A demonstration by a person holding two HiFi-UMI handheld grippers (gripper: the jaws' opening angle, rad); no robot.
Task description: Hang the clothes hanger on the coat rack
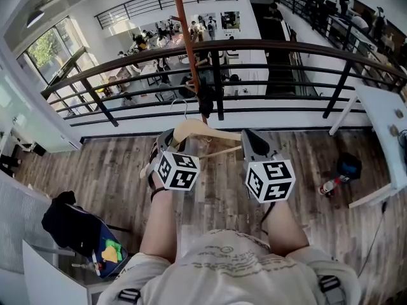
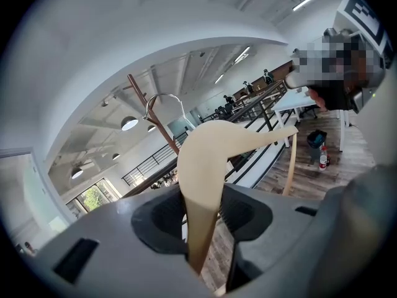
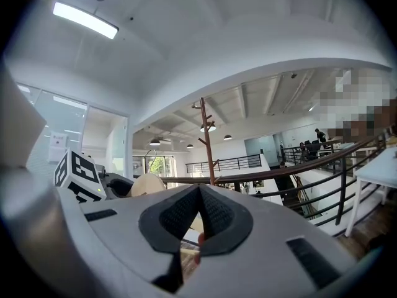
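Observation:
A pale wooden clothes hanger (image 1: pixel 205 131) with a metal hook (image 1: pixel 183 105) hangs between my two grippers in the head view. My left gripper (image 1: pixel 166 142) is shut on its left arm. In the left gripper view the wooden arm (image 2: pixel 205 166) runs up out of the pads, with the hook (image 2: pixel 166 99) beside the brown coat rack (image 2: pixel 149 108). The coat rack pole (image 1: pixel 189 43) stands just ahead by the railing. My right gripper (image 1: pixel 252 143) is by the hanger's right end. Its pads (image 3: pixel 214 215) meet, and the hanger's thin lower bar (image 3: pixel 186 251) shows just below them; whether it is pinched is unclear.
A dark metal railing (image 1: pixel 267 45) runs across right behind the rack, above a lower floor. A white table (image 1: pixel 385 116) stands at the right, with a bottle (image 1: pixel 327 186) and a dark bin (image 1: pixel 348 166) on the wooden floor beside it. A dark bag (image 1: pixel 68 224) lies at the left.

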